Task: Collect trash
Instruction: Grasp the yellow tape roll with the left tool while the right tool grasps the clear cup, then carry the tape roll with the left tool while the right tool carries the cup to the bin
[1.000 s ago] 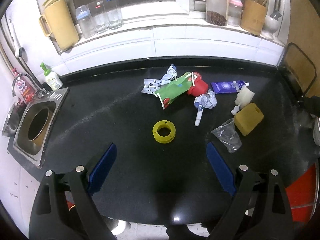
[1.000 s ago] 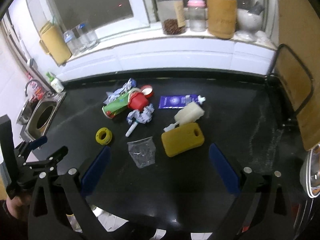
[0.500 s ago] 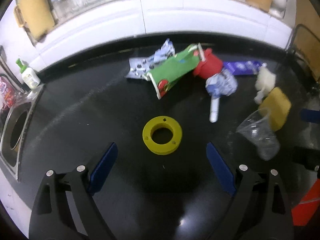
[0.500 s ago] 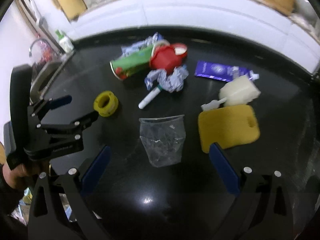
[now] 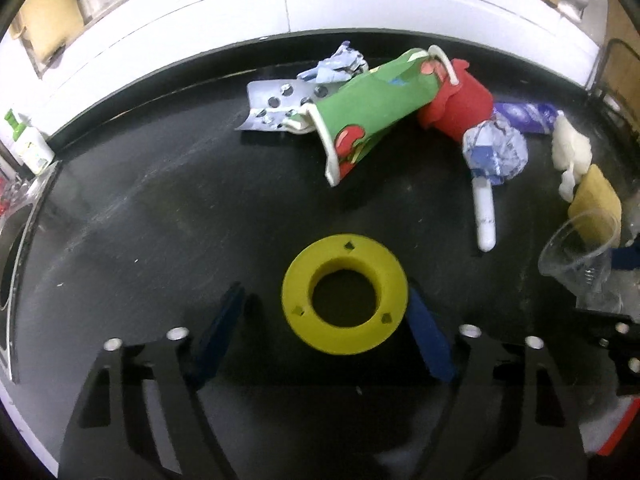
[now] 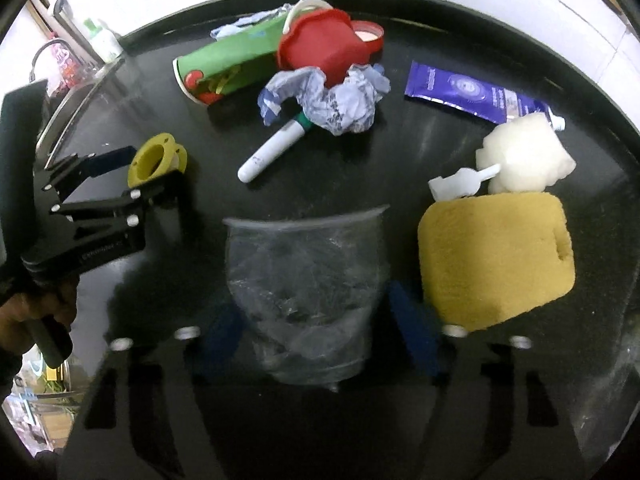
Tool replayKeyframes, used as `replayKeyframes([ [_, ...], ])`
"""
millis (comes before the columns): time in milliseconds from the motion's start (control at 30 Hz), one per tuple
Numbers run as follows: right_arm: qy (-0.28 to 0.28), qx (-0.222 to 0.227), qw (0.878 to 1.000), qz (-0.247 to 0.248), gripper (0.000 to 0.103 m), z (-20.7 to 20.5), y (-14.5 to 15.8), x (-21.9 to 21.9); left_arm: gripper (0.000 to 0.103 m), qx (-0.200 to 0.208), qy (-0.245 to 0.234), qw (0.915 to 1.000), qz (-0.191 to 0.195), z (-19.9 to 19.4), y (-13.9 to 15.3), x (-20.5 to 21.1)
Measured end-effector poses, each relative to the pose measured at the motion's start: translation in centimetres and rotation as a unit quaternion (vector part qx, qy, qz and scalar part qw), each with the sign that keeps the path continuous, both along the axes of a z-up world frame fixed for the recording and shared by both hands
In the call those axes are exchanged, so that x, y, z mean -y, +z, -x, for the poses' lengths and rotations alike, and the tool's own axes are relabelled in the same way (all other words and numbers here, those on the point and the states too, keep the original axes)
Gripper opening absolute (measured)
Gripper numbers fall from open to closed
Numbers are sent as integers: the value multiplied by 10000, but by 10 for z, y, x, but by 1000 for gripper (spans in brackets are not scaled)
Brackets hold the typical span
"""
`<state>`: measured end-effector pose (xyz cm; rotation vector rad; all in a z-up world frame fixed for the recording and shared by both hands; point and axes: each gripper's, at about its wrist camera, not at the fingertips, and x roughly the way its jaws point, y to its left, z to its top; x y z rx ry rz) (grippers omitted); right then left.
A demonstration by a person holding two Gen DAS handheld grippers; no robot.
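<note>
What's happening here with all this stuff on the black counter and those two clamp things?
A person is clearing trash off the black counter with a handheld gripper in each hand. The left gripper is open around a yellow plastic ring, not yet squeezing it. The right gripper is open on either side of a crumpled clear plastic cup. The green paper cup, red cup, crumpled paper, marker, purple tube and yellow sponge lie untouched.

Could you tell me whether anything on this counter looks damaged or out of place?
Yes: the green cup lies on its side, flattened. The clear cup is crumpled, also on its side. Crumpled paper covers one end of the white pen.
</note>
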<state>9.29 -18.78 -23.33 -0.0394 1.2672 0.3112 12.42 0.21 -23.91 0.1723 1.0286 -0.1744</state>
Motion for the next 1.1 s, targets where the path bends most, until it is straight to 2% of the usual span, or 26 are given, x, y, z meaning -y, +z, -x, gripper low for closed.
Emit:
replayKeyframes([
  [33, 7, 27, 10000, 2, 57, 0, 0, 0, 56, -5, -69, 9999, 101, -1, 1, 1],
  [67, 40, 41, 10000, 14, 52, 1, 1, 0, 55, -17, -61, 10000, 52, -1, 1, 3],
  [100, 66, 64, 10000, 29, 46, 1, 3, 0, 54, -9, -69, 10000, 16, 0, 1, 6],
  [200, 72, 114, 9999, -2, 44, 2, 10, 3, 54, 1, -61, 10000, 53, 3, 3, 8],
  [733, 153, 546, 9982, -185, 44, 9, 54, 7, 54, 249, 323, 9990, 204, 24, 45, 5],
  [867, 348, 719, 9966, -216, 44, 8, 74, -4, 54, 317, 462, 9982, 213, 34, 65, -3],
  [1100, 876, 1012, 9901, -411, 44, 10, 114, -48, 54, 544, 1079, 9925, 206, 77, 114, -46],
])
